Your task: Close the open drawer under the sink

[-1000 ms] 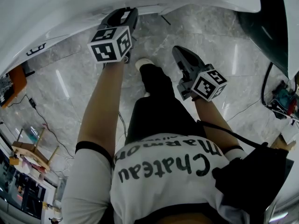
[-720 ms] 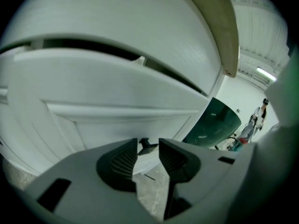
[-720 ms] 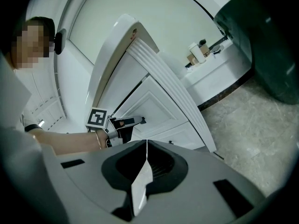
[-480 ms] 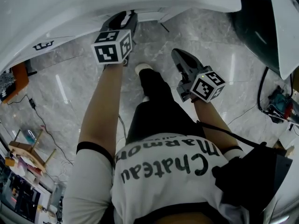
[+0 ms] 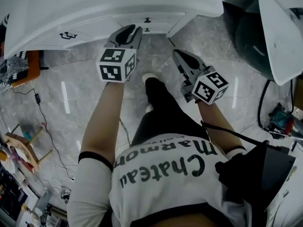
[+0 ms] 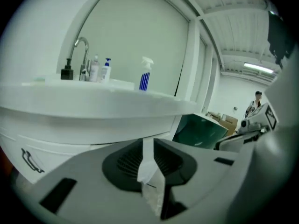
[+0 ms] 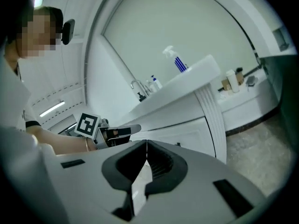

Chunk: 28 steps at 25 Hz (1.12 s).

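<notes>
The white vanity (image 5: 113,8) with the sink runs across the top of the head view. Its drawer fronts sit flush under the counter, each with a dark handle (image 5: 147,20) (image 6: 30,158). My left gripper (image 5: 131,32) hangs in front of them without touching. Its jaws are closing to a narrow gap with nothing between them (image 6: 147,146). My right gripper (image 5: 177,54) hovers to the right over the floor, shut and empty, its tips meeting (image 7: 146,142). A faucet (image 6: 81,55) and a spray bottle (image 6: 145,76) stand on the counter.
A dark green tub (image 5: 248,34) with a white lid (image 5: 279,37) stands right of the vanity. Cables (image 5: 265,103) trail over the marble floor at the right, and a wooden stool (image 5: 21,145) stands at the left. A person (image 6: 256,101) stands far off.
Both grippers have risen and drawn back from under the counter, so the drawer fronts now show. The left jaws have narrowed.
</notes>
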Tool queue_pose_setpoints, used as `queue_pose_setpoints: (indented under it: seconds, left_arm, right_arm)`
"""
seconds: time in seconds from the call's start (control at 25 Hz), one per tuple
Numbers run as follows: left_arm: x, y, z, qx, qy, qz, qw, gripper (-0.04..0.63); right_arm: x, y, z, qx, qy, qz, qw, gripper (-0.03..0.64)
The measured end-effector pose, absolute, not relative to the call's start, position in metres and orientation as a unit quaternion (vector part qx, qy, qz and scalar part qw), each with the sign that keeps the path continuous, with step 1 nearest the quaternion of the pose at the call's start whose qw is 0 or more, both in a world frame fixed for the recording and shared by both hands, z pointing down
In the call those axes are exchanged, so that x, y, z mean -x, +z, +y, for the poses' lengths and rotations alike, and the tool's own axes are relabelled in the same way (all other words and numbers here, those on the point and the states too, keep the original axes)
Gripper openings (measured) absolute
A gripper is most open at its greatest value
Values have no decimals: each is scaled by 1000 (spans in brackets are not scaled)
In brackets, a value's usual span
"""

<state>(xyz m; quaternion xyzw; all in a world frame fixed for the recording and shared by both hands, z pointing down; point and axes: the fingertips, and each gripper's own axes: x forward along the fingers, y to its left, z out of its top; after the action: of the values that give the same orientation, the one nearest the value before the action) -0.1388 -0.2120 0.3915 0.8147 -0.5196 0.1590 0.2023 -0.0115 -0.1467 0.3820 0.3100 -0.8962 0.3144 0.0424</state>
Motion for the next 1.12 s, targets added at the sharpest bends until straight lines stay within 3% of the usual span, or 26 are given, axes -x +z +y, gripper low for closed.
queue_pose_setpoints:
  seconds: [0.32,0.56,1.12]
  left_arm:
    - [142,242,-134,-837,97,-527,114,14]
    - [145,158,-79,-838,85,-536,54,9]
    - [120,123,83,-870,-11,-481,111,9]
  right_arm:
    - [41,245,-119,-268,252,-930,12,12]
    - [58,169,-75,-229,186,-955,17,12]
    - [47,123,10,-199,178,-963,21,12]
